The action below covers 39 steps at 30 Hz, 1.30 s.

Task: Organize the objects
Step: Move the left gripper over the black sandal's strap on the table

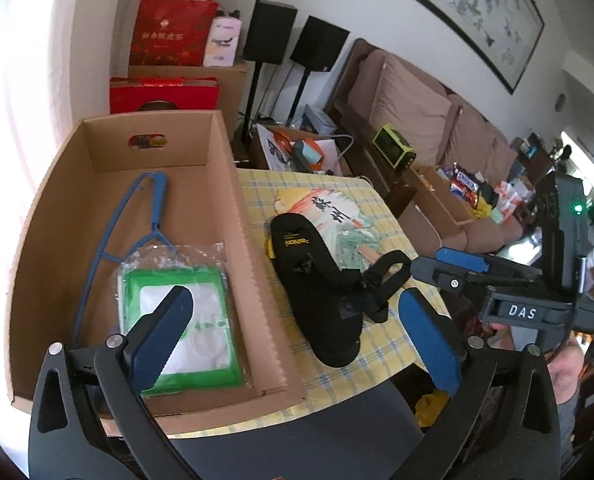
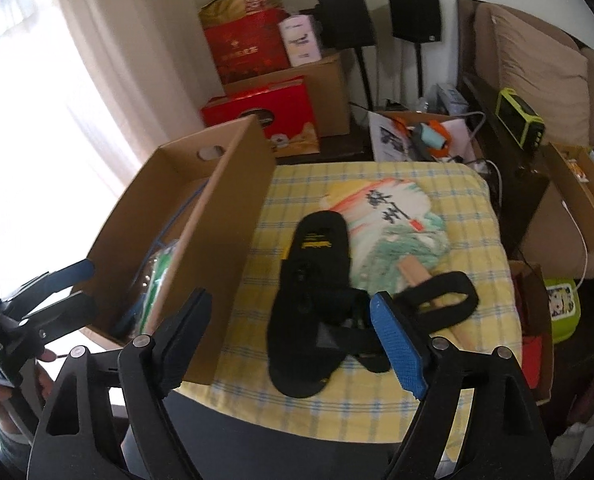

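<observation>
A black sandal (image 1: 321,280) (image 2: 317,300) lies on the yellow checked tablecloth (image 1: 357,364) (image 2: 477,280), partly over a painted paper fan (image 1: 337,216) (image 2: 393,224). An open cardboard box (image 1: 253,264) (image 2: 233,208) stands to its left and holds a blue wire tool (image 1: 109,240) and a green-and-white packet (image 1: 189,316). My left gripper (image 1: 297,336) is open and empty, over the box's right wall. My right gripper (image 2: 293,344) is open and empty, just above the sandal's heel end; it also shows in the left wrist view (image 1: 437,268).
Red gift boxes (image 1: 165,92) (image 2: 265,112), cartons and two black speakers (image 1: 273,32) (image 2: 377,12) stand behind the table. A brown sofa (image 1: 425,108) with a snack-filled box (image 1: 449,196) is on the right. A cluttered box (image 2: 421,136) sits behind the table.
</observation>
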Tool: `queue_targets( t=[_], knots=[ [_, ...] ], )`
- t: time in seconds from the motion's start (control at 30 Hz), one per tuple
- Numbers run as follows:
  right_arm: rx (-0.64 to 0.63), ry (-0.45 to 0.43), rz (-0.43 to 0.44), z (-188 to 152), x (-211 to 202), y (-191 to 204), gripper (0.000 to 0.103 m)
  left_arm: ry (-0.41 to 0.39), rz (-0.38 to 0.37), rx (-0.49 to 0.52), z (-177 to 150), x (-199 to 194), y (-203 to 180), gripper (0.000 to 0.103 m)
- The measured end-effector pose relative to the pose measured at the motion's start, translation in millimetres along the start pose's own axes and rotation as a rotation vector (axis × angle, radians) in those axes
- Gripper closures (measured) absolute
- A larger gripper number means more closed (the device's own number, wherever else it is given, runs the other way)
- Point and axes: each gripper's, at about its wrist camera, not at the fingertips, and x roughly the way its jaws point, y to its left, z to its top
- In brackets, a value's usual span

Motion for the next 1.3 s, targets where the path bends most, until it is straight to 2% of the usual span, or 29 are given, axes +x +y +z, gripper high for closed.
queue_targets(
  t=[0.27,0.53,0.7,1.07,1.3],
  knots=[
    [0.063,-0.013,-0.09,-7.5,-11.0,-39.2,0.019,0.027,-0.015,0.028,-3.0,12.6,-30.1,0.0],
    [0.124,-0.018,-0.229,-16.4,-12.3,-84.9,0.019,0.043,-0.03,0.055,1.6,34.4,-63.7,0.0],
    [0.18,-0.007,-0.255,-23.0,-7.9,-111.3,0.019,0.083,-0.036,0.073,1.2,58.6,-82.7,0.0],
    [0.228,0.026,-0.284,-27.8,13.9,-141.9,0.019,0.141,0.022,0.105,-4.2,116.1,-106.6,0.0],
    [0.254,0.067,-0.276,-26.4,35.6,-155.9,0.026,0.187,0.07,0.112,-11.5,154.0,-105.2,0.0]
  ],
)
